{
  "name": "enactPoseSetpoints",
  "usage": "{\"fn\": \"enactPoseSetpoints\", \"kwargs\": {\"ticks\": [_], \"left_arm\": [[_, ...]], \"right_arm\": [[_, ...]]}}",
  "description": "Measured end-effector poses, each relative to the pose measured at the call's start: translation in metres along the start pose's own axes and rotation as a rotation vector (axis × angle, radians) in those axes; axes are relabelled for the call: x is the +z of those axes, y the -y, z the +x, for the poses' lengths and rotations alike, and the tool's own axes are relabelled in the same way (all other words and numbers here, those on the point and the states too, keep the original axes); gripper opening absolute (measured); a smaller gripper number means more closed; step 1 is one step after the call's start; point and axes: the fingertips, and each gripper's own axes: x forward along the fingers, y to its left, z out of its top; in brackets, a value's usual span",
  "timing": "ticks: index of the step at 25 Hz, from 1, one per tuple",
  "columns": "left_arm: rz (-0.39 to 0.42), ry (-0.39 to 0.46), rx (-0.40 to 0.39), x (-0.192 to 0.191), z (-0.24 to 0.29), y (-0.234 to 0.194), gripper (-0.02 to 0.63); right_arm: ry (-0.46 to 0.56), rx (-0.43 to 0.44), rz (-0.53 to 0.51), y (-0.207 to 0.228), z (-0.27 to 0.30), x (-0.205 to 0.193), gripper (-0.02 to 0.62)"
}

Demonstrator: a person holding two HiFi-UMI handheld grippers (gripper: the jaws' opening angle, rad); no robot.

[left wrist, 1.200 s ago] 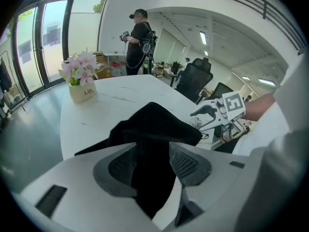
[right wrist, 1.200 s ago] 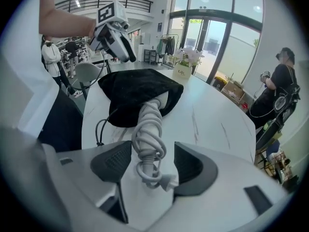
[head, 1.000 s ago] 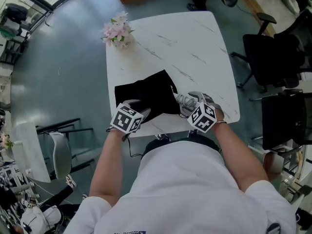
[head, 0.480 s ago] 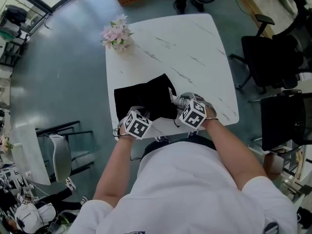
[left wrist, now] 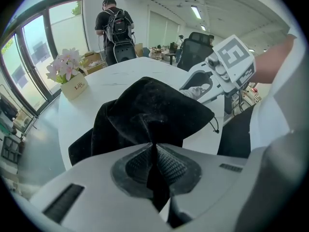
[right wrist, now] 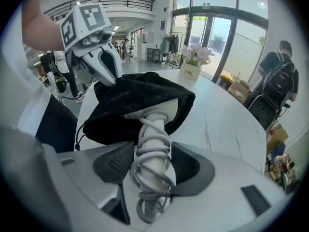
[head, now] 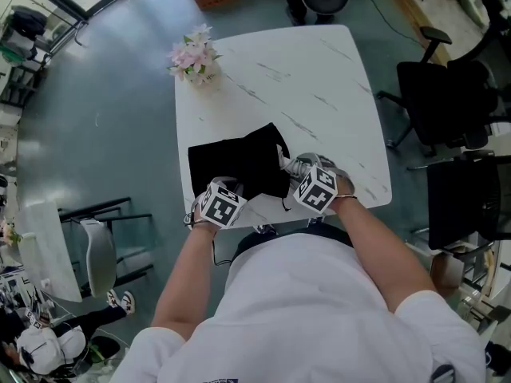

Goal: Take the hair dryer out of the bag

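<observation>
At the near edge of the white table [head: 319, 78] the black bag [head: 239, 162] is lying slumped, hiding most of the hair dryer [right wrist: 155, 122]; only its cord-wound handle is sticking out of the mouth. Both hands are pointing steeply down. The left gripper [left wrist: 154, 146] is closing, pinching a fold of bag cloth, while the right gripper [right wrist: 153, 153] is clasping the handle with wide-set jaws

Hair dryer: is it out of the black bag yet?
Only partly. The hair dryer's cord-wrapped handle sticks out of the black bag, held in the right gripper; its head is hidden inside.
</observation>
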Motion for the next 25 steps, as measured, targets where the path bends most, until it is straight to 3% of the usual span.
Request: {"fn": "enactPoseSetpoints", "kwargs": {"ticks": [8,25], "left_arm": [[-0.002,-0.024,-0.009,-0.007,0.006,0.001,0.032],[-0.032,-0.033,0.003,-0.011,0.009,-0.009,0.032]], "right_arm": [[-0.026,0.012,-0.008,0.002,0.007,0.001,0.252],[-0.042,-0.066,0.037,0.024,-0.02,-0.041,0.241]]}}
